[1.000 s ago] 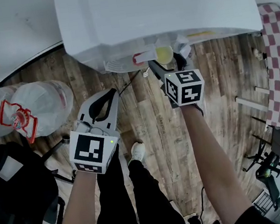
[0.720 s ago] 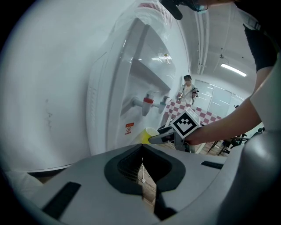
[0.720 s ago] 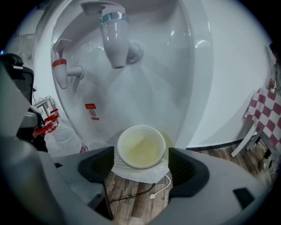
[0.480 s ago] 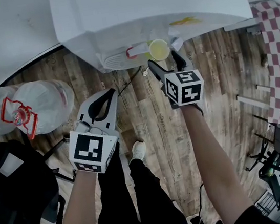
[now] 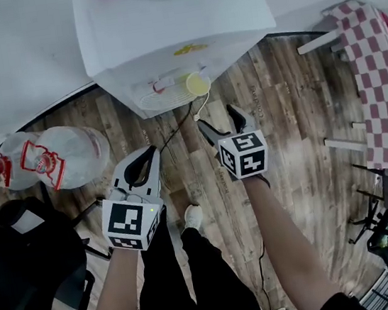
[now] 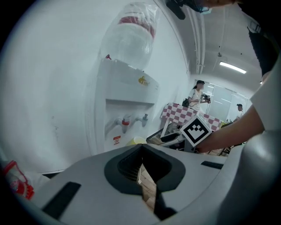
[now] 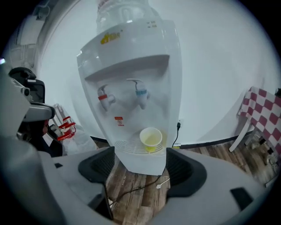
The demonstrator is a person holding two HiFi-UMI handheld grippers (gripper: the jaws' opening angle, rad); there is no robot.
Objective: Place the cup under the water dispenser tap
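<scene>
A pale yellow cup point(image 7: 151, 139) stands upright on the drip tray point(image 7: 127, 148) of the white water dispenser point(image 7: 131, 57), roughly below the blue tap point(image 7: 141, 93). The red tap point(image 7: 104, 97) is to its left. My right gripper point(image 7: 140, 169) is open and empty, a short way back from the tray. From above, the cup point(image 5: 197, 83) lies beyond the right gripper point(image 5: 221, 120). My left gripper point(image 5: 140, 164) hangs lower left, its jaws together with nothing in them. In the left gripper view the cup point(image 6: 136, 140) peeks over the left gripper point(image 6: 142, 173).
Clear empty water bottles point(image 5: 55, 157) lie on the wood floor at left. A black chair point(image 5: 20, 272) is at lower left. A red-checked table point(image 5: 378, 82) stands at right. A power cord point(image 5: 179, 125) trails from the dispenser's base, with the person's shoe point(image 5: 191, 217) below it.
My right gripper has drawn back from the dispenser and the cup stays on the drip tray. The head view has shifted, showing more wall. The left gripper keeps its place.
</scene>
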